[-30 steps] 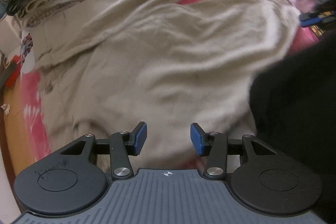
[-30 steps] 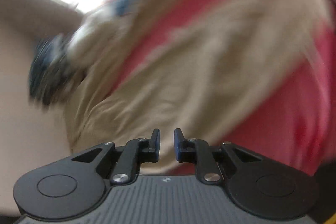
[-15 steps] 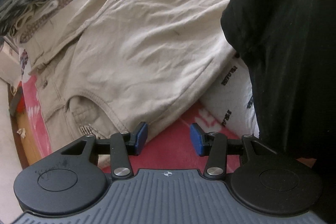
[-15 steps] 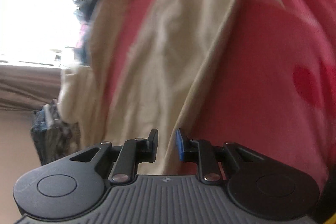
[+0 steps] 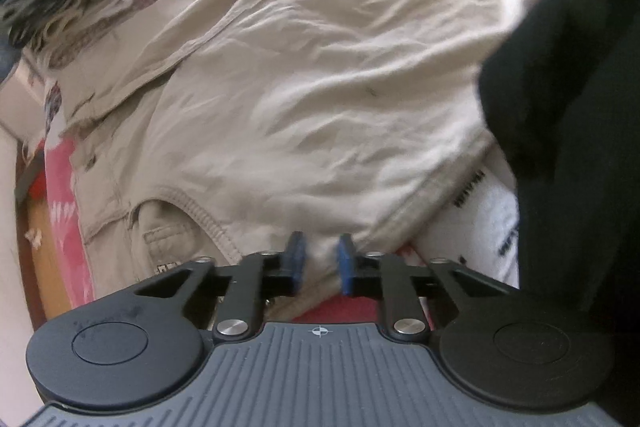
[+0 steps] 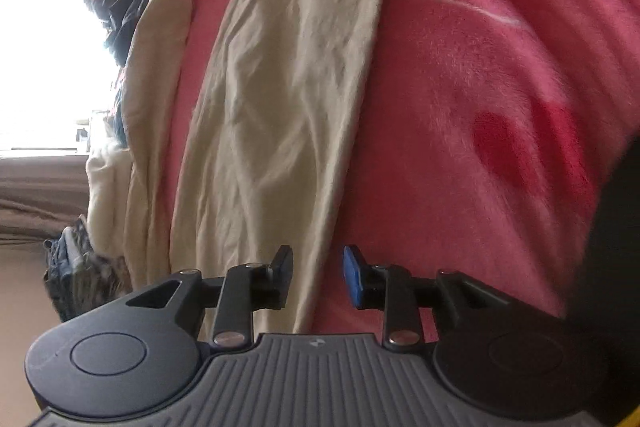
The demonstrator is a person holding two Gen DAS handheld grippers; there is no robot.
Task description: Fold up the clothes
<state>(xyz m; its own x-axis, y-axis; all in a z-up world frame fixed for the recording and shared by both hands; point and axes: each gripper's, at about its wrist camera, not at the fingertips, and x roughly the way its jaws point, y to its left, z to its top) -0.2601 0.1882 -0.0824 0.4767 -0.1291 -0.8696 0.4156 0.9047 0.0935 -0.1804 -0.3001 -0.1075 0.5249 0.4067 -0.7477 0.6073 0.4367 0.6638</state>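
- a fluffy pink blanket with red heart shapes and white markings (image 6: 480,87) covers the surface; its pile shows fine fibres
- a bright, overexposed window (image 6: 44,47) floods the far side with daylight; detail beyond it is washed out
- a plain beige wall (image 6: 24,307) sits below
- an orange-brown wooden edge (image 5: 40,247) borders the blanket

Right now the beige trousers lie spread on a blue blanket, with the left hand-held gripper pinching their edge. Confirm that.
Wrong in one respect: the blanket is pink, not blue, as the right wrist view shows plainly. The rest stands: the beige trousers lie spread on it, and the left wrist view shows the left hand-held gripper pinching their edge.
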